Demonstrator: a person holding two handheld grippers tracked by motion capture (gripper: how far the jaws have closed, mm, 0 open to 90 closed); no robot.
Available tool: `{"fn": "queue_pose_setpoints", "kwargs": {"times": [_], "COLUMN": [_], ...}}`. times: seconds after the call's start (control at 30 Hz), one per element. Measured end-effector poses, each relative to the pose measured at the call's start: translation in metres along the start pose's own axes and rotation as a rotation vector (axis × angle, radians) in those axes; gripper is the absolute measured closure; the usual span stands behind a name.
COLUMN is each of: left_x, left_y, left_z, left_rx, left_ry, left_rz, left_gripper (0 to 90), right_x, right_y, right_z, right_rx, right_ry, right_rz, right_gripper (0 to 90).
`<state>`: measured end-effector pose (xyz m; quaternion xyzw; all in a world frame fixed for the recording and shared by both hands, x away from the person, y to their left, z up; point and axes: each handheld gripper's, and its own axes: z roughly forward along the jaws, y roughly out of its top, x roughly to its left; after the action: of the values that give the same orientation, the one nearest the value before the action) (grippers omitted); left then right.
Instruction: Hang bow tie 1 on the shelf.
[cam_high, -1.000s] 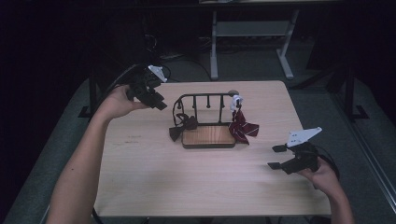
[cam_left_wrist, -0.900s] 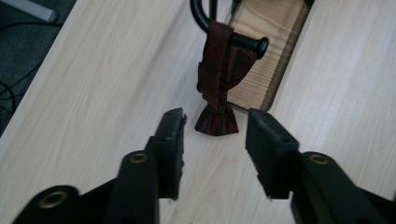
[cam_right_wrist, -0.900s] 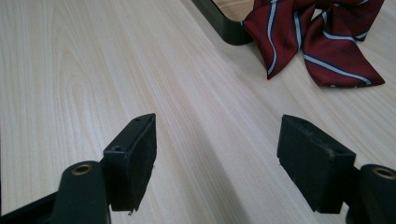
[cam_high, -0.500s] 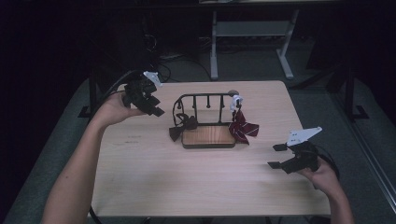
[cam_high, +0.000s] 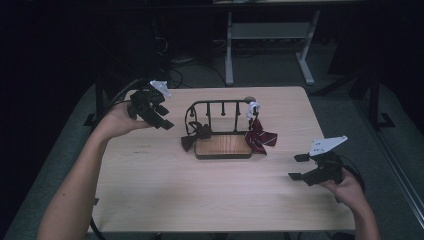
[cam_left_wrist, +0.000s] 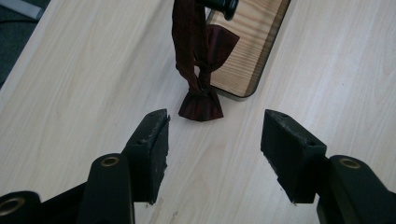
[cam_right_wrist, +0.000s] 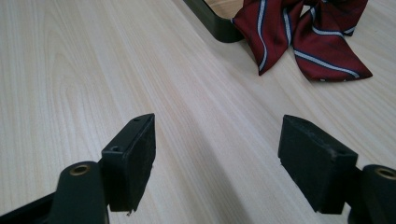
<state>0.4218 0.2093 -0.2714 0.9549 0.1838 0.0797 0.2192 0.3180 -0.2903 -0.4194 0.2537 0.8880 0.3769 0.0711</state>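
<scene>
Facing the dark maroon cloth bow tie (cam_left_wrist: 198, 74) ahead, the left gripper (cam_left_wrist: 215, 135) is widening, empty; reaching and clamping likely comes next.

High view looks forward and down over the whole table (cam_high: 150, 200); both gripper views sit low, close to it — each sharing the central rack (cam_high: 222, 127) with it.
</scene>
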Motion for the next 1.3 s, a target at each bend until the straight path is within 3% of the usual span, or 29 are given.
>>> {"fn": "queue_pose_setpoints", "kwargs": {"times": [0.13,0.27,0.43,0.83,1.3], "left_x": [0.003,0.003,-0.001,-0.015,-0.024], "left_y": [-0.011,-0.019,-0.026,-0.039,-0.064], "left_z": [0.004,0.004,0.004,0.008,0.026], "left_rx": [0.014,-0.002,-0.012,-0.017,-0.036], "left_ry": [-0.003,-0.002,0.007,-0.015,-0.036], "left_rz": [-0.023,-0.038,-0.036,-0.010,-0.034], "left_gripper": [40.1,39.2,36.8,35.9,33.2], "right_x": [0.000,0.000,0.001,0.001,0.001], "right_y": [0.000,0.000,-0.002,-0.003,-0.009], "right_z": [-0.001,-0.001,-0.001,0.002,0.000], "right_rx": [-0.003,-0.002,0.002,0.013,0.017], "right_ry": [-0.005,-0.007,-0.005,-0.008,-0.018], "right_rz": [-0.001,0.001,0.007,0.012,0.023], "right_gripper": [27.1,27.0,27.1,26.8,26.9]}}
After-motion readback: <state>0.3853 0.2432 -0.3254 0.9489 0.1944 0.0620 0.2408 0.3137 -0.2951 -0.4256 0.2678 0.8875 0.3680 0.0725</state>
